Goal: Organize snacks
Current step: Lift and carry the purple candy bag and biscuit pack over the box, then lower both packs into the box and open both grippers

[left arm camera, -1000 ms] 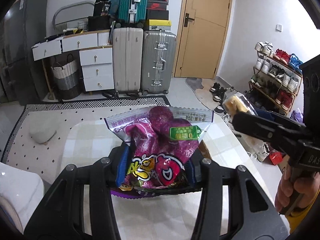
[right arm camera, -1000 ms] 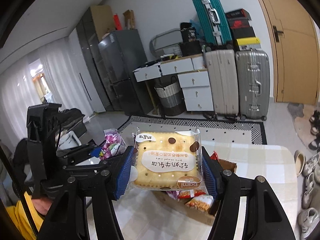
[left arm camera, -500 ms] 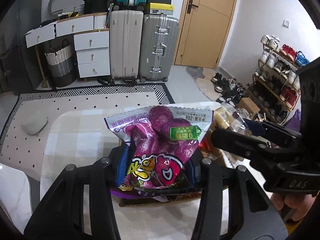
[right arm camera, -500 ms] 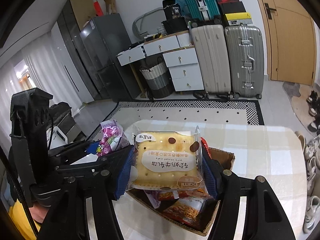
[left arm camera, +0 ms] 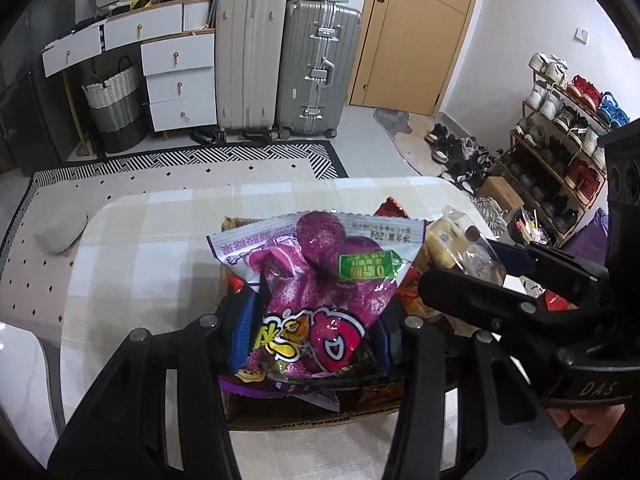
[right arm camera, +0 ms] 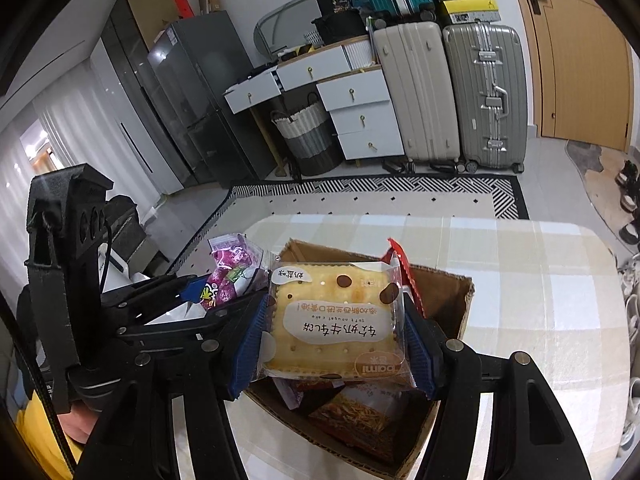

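My left gripper (left arm camera: 316,336) is shut on a purple snack bag (left arm camera: 320,280) and holds it over the open cardboard box (left arm camera: 304,420) on the table. My right gripper (right arm camera: 336,344) is shut on a clear-wrapped cracker pack (right arm camera: 336,320) and holds it above the same box (right arm camera: 452,292), which has several snack packets (right arm camera: 356,408) inside. The right gripper with its cracker pack (left arm camera: 452,248) shows at the right in the left wrist view. The left gripper with the purple bag (right arm camera: 228,276) shows at the left in the right wrist view.
The box stands on a table with a pale checked cloth (right arm camera: 540,280). Beyond it lie a patterned rug (left arm camera: 160,176), suitcases (left arm camera: 288,60), white drawers (left arm camera: 176,68) and a shoe rack (left arm camera: 568,120). A white chair (left arm camera: 20,380) is at the left.
Both grippers have come down and forward with their packets, from above the bare table to over the cardboard box. The two grippers have drawn closer together.
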Demonstrator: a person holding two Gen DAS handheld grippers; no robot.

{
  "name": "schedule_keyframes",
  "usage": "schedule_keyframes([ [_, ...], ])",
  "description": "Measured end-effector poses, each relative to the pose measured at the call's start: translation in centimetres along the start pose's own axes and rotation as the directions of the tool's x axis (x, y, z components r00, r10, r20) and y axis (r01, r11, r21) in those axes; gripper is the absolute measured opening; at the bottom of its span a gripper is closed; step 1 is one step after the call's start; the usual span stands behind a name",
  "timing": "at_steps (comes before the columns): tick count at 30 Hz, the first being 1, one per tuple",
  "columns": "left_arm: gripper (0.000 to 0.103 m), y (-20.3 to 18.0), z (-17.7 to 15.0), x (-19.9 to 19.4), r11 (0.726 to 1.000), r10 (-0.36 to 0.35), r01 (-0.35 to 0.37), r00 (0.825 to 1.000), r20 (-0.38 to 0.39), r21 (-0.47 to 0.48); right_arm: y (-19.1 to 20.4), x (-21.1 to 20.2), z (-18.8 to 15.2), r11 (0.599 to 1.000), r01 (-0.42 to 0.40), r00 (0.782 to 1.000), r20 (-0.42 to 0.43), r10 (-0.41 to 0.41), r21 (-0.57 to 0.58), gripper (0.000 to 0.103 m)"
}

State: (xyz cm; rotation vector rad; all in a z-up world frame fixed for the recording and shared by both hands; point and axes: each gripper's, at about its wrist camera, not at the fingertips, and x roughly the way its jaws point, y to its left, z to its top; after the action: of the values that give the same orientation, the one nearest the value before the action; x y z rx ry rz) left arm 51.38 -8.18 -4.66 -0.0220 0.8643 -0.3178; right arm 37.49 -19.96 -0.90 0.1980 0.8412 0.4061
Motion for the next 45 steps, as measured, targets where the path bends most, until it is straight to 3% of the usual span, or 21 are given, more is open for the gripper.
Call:
schedule_keyframes([
  [14,0.045,0.4,-1.3,3.1,1.000,-0.015,0.016,0.998,-0.060,0.003,-0.3,0.0,-0.6,1.000,0.021,1.000,-0.014,-0.021,0.000,0.064],
  [20,0.053,0.3,-1.3,4.4,0.999,0.032,-0.031,0.994,-0.106,0.004,-0.3,0.3,-0.6,1.000,0.027,0.999,-0.029,-0.027,0.002,0.065],
  [24,0.061,0.5,-1.8,4.4,1.000,0.020,-0.021,0.994,-0.105,-0.012,-0.1,0.6,-0.9,1.000,0.031,0.999,-0.040,-0.031,-0.002,0.065],
  [36,0.069,0.9,-1.8,2.2,1.000,0.012,-0.014,0.998,-0.058,-0.024,-0.1,-0.3,-0.9,1.000,0.026,1.000,-0.010,-0.026,0.016,0.065],
  [40,0.069,0.7,-1.6,0.8,0.999,0.025,-0.025,1.000,-0.017,-0.026,-0.1,-0.5,-1.1,0.999,0.024,1.000,-0.017,-0.023,0.024,0.065],
  [45,0.078,1.6,-1.7,-1.1,0.998,0.038,-0.038,0.999,-0.006,-0.052,-0.3,0.0,-1.6,0.999,0.026,0.998,-0.050,-0.024,0.025,0.065],
])
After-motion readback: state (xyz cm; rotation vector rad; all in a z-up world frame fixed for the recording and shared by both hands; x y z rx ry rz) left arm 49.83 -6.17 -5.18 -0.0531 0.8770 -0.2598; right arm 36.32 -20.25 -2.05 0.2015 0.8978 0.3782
